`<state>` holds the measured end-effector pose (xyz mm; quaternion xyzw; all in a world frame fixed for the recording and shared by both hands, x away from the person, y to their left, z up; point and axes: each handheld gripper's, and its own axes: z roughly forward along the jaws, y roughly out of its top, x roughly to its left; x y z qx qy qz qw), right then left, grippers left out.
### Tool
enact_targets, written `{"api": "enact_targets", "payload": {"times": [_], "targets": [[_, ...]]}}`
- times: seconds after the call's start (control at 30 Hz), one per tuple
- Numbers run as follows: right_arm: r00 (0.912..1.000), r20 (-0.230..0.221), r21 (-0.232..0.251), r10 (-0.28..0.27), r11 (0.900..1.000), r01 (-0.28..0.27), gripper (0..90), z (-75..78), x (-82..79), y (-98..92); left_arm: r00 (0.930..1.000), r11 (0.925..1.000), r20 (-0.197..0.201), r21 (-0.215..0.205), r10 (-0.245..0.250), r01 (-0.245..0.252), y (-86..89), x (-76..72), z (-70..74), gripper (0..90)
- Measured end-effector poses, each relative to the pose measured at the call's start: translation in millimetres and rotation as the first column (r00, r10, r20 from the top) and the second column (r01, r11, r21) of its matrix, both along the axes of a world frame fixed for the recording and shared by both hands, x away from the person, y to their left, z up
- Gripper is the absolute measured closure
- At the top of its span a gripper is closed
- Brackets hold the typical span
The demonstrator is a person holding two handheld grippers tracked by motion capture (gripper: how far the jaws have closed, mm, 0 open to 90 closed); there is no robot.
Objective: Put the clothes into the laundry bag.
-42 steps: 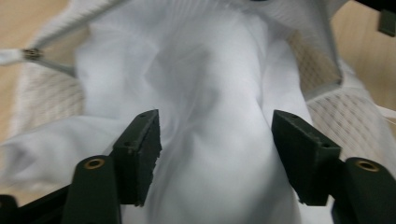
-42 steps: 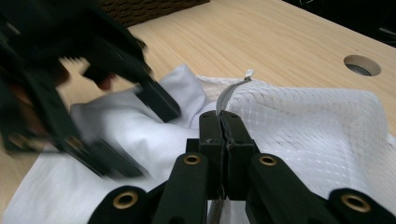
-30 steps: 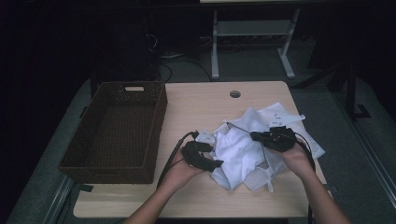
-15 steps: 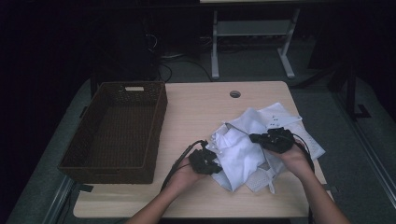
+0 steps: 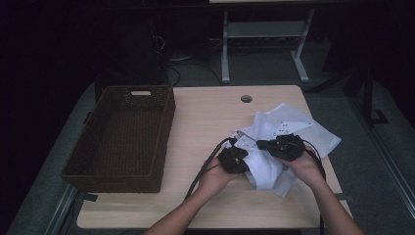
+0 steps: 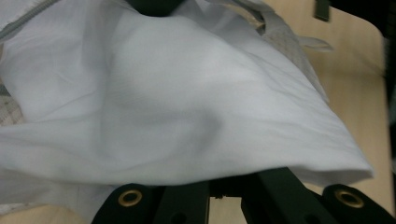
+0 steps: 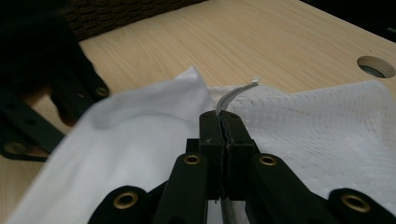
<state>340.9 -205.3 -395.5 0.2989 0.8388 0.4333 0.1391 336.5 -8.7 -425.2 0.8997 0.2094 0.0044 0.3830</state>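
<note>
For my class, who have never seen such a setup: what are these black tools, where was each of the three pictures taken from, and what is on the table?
A person holds a hand-held gripper in each hand: two black jaws that pinch. The high view looks down on the wooden table. On it are an empty woven basket and a white garment. The other two views come from cameras riding on the tools. The right hand-held gripper is shut on a thin edge of the garment. The left hand-held gripper has just closed, its jaws under a fold of the garment.

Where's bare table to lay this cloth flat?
Widest free patch: between the wicker basket and the white cloth, running back to the cable hole. A front strip lies below the basket. Crowded at right, where left gripper and right gripper pinch cloth.
</note>
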Motion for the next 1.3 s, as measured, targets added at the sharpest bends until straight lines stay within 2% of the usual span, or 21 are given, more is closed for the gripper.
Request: {"api": "enact_targets", "payload": {"times": [0.1, 0.2, 0.3, 0.4, 0.53, 0.6, 0.7, 0.87, 0.93, 1.03, 1.13, 1.2, 1.27, 1.3], "targets": [[1.0, -0.002, 0.002, -0.004, 1.0, 0.004, 87.6, 0.4, -0.9, -1.4, 0.9997, 0.9997, 0.001, -0.005, 0.025, -0.025, -9.8, 3.8, -9.1, 89.2], [0.9999, -0.003, -0.008, -0.017, 1.0, 0.017, 87.5, -2.9, 0.1, -5.3, 0.9997, 0.9997, -0.002, -0.008, 0.023, -0.023, -15.2, 4.2, -17.9, 86.4], [0.9995, -0.012, -0.012, -0.03, 0.999, 0.03, 87.4, -6.6, 1.6, -11.3, 0.9997, 0.9998, -0.016, -0.011, 0.017, -0.017, -13.2, 0.9, -19.6, 76.4], [0.9991, -0.015, -0.01, -0.041, 0.999, 0.04, 87.1, -7.8, 3.3, -15.8, 0.9995, 1.0, -0.032, 0.009, -0.002, 0.002, -8.2, -1.1, -14.7, 67.4], [0.9985, -0.02, -0.009, -0.051, 0.999, 0.05, 86.0, -7.9, 3.8, -18.1, 0.9997, 0.9994, -0.021, 0.03, -0.014, 0.015, 7.0, -8.1, -5.9, 59.7], [0.9984, -0.02, -0.009, -0.052, 0.999, 0.052, 84.4, -8.6, 4.6, -19.4, 0.9998, 0.9996, -0.016, 0.025, -0.009, 0.01, 17.9, -11.0, -2.3, 57.3], [0.9975, -0.024, -0.011, -0.067, 0.998, 0.066, 79.3, -9.6, 4.4, -22.0, 1.0, 0.9995, 0.0, 0.031, 0.003, -0.003, 36.3, -12.7, 3.8, 55.8], [0.9938, -0.034, -0.03, -0.106, 0.994, 0.105, 63.6, -14.6, -3.4, -36.3, 0.9984, 0.9985, 0.024, 0.018, 0.051, -0.052, 59.9, -9.5, 11.2, 51.2], [0.9908, -0.046, -0.072, -0.128, 0.99, 0.124, 57.8, -18.6, -9.4, -45.2, 0.9976, 0.9978, 0.02, 0.004, 0.066, -0.066, 66.2, -6.8, 14.5, 47.7], [0.9853, -0.051, -0.144, -0.163, 0.978, 0.154, 54.5, -28.7, -19.5, -60.9, 0.9979, 0.9981, 0.019, -0.009, 0.061, -0.061, 66.4, -6.4, 18.1, 44.1], [0.9791, -0.07, -0.169, -0.191, 0.97, 0.177, 57.6, -36.9, -26.7, -72.7, 0.999, 0.9992, 0.023, -0.015, 0.037, -0.037, 59.2, -9.3, 20.1, 42.8], [0.9749, -0.109, -0.179, -0.194, 0.969, 0.173, 71.0, -44.3, -28.2, -78.8, 0.9994, 0.9997, 0.027, -0.013, 0.02, -0.02, 52.3, -11.4, 20.4, 42.3], [0.9725, -0.127, -0.182, -0.196, 0.968, 0.171, 81.9, -47.9, -27.2, -80.5, 0.9994, 0.9998, 0.031, -0.013, 0.013, -0.012, 47.3, -13.2, 21.0, 42.3], [0.9728, -0.134, -0.172, -0.189, 0.971, 0.165, 84.2, -46.9, -26.8, -80.1, 0.9994, 0.9999, 0.034, -0.015, 0.008, -0.008, 45.2, -14.5, 21.9, 42.3]]}}
